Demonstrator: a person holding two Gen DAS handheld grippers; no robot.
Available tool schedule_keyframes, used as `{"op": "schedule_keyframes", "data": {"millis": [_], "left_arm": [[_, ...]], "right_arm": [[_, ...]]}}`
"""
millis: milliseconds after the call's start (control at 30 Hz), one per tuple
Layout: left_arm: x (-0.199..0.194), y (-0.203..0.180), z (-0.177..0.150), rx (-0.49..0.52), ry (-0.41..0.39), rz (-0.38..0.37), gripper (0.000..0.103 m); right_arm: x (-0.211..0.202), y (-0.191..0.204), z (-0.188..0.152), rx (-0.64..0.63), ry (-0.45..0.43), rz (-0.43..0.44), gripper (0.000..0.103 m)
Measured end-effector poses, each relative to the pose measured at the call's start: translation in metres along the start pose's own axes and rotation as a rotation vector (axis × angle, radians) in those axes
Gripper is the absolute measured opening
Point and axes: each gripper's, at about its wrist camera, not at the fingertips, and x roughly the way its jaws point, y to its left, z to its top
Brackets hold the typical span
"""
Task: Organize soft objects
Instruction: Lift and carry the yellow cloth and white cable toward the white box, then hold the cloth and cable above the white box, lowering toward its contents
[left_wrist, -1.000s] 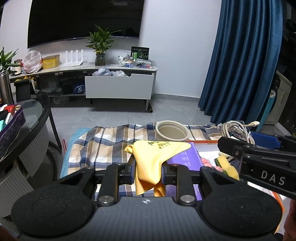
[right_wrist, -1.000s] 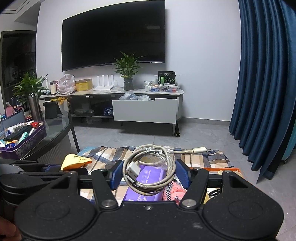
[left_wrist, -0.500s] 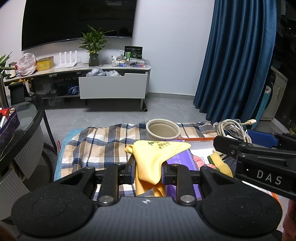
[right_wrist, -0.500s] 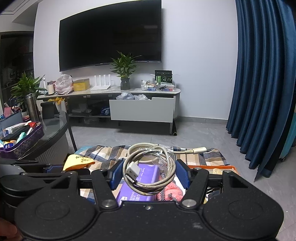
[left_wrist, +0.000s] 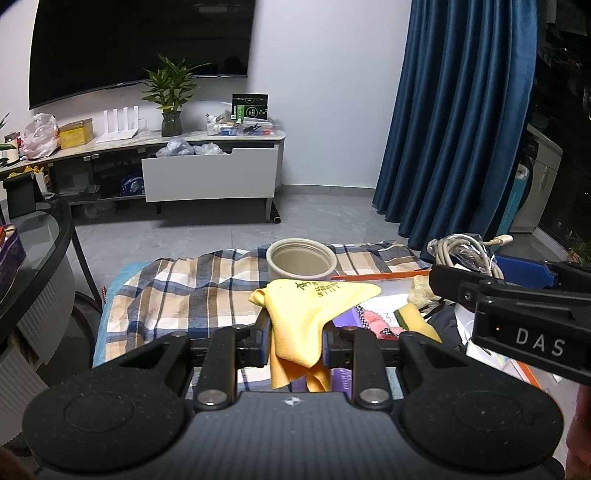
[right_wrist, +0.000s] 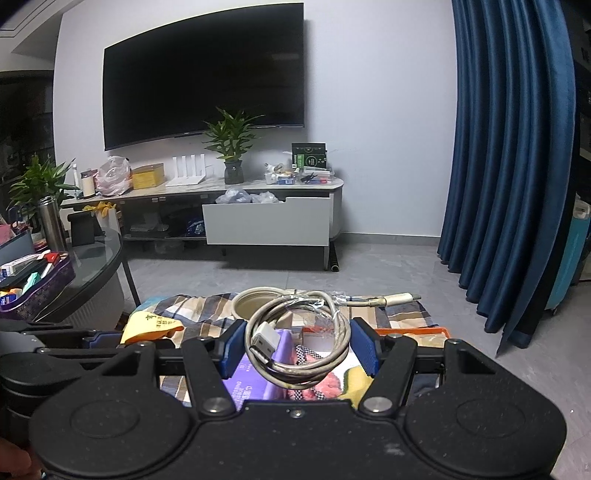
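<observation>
My left gripper (left_wrist: 295, 332) is shut on a yellow cloth (left_wrist: 306, 314), which drapes over and hangs between its fingers above a plaid blanket (left_wrist: 184, 291). To its right, my right gripper (left_wrist: 491, 273) carries a coiled white USB cable (left_wrist: 461, 247). The right wrist view shows that gripper (right_wrist: 297, 347) with its blue pads pressed wide against both sides of the cable coil (right_wrist: 264, 338). The yellow cloth (right_wrist: 151, 325) and left gripper (right_wrist: 110, 338) sit low at the left of that view.
A beige round bowl (left_wrist: 301, 258) stands on the blanket just beyond both grippers. Under them an orange-rimmed tray (left_wrist: 373, 276) holds a purple box (right_wrist: 251, 376), a pink item and a yellow sponge. A glass table (left_wrist: 37, 258) is at the left, blue curtains (left_wrist: 461, 129) at the right.
Both grips stay the same. The views have shifted only slightly.
</observation>
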Motion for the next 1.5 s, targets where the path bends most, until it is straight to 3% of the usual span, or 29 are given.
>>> {"op": "schedule_keyframes", "data": {"millis": [1500], "left_arm": [[0.017, -0.052, 0.001, 0.092, 0.011, -0.133, 0.026]], "right_arm": [[-0.017, -0.048, -0.007, 0.077, -0.003, -0.122, 0.073]]}}
